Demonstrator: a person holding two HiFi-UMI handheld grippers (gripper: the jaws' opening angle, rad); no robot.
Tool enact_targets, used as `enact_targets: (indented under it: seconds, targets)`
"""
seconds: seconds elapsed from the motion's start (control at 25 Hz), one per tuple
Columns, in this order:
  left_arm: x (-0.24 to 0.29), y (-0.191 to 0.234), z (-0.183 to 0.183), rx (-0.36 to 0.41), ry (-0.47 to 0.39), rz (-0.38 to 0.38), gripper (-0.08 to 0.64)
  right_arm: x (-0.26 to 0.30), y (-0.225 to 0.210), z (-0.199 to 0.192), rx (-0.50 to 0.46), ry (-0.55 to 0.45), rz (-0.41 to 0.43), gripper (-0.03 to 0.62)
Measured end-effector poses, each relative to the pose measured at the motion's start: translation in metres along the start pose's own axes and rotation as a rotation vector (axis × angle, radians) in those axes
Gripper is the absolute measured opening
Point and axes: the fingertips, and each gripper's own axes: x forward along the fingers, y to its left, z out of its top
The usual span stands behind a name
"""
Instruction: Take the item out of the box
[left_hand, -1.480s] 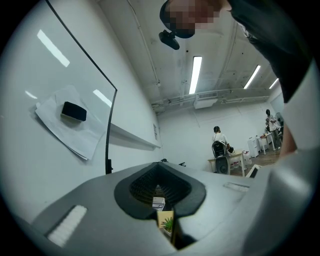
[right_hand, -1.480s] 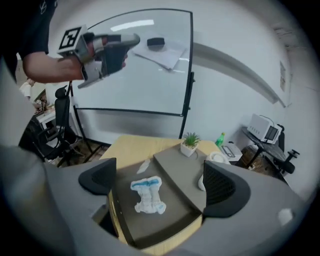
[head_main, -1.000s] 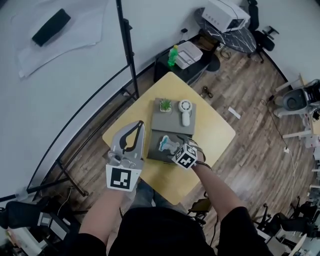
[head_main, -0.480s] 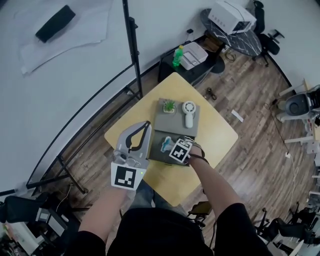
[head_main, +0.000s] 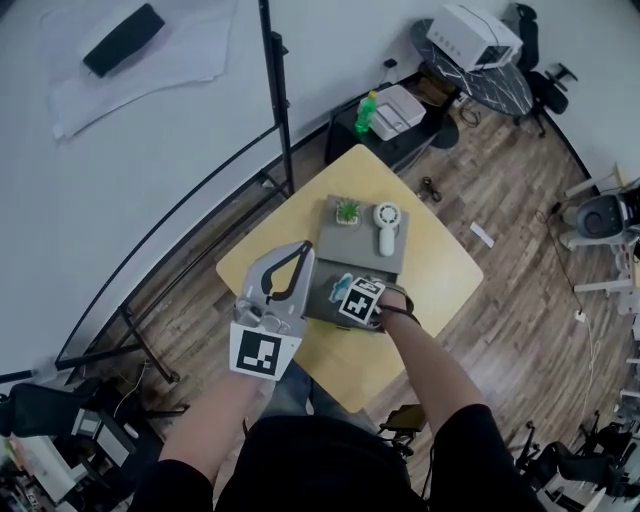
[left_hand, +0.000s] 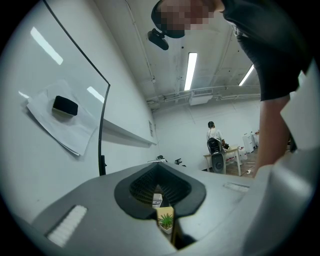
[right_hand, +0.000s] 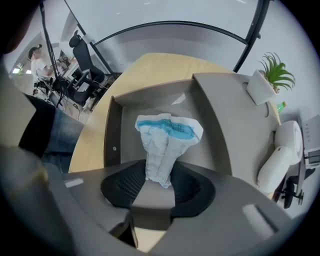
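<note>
Diaper, the only one, is pinched at its near end between the closing jaws of the right gripper. Its far end lies in the single open grey box. Only the right gripper view shows that grip; in the head view the marker cube covers it. The left gripper hangs left of the box, jaws together and empty. Beyond the box, one potted plant and one white fan stand on a grey lid on the yellow table.
</note>
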Motion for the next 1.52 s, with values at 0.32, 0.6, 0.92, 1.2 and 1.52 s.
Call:
enact_targets:
  seconds: [0.32, 0.6, 0.92, 1.2, 1.52]
  targets:
    - [-0.007, -0.003, -0.022, -0.095, 0.117, 0.017, 0.0, -0.009, 0.001, 0.004, -0.003, -0.034, 0.004, 0.137]
    - [-0.003, -0.011, -0.018, -0.12, 0.113, 0.009, 0.0, -0.055, -0.007, -0.001, 0.013, -0.099, -0.046, 0.135]
    - [0.007, -0.023, -0.002, -0.136, 0.08, -0.016, 0.0, -0.153, -0.018, 0.007, 0.021, -0.306, -0.212, 0.135]
    - [0.015, -0.03, 0.015, -0.123, 0.053, -0.041, 0.0, -0.243, -0.01, 0.023, 0.034, -0.5, -0.37, 0.135]
    - [0.02, -0.03, 0.032, -0.112, 0.017, -0.058, 0.0, -0.335, 0.0, 0.033, 0.082, -0.722, -0.555, 0.135]
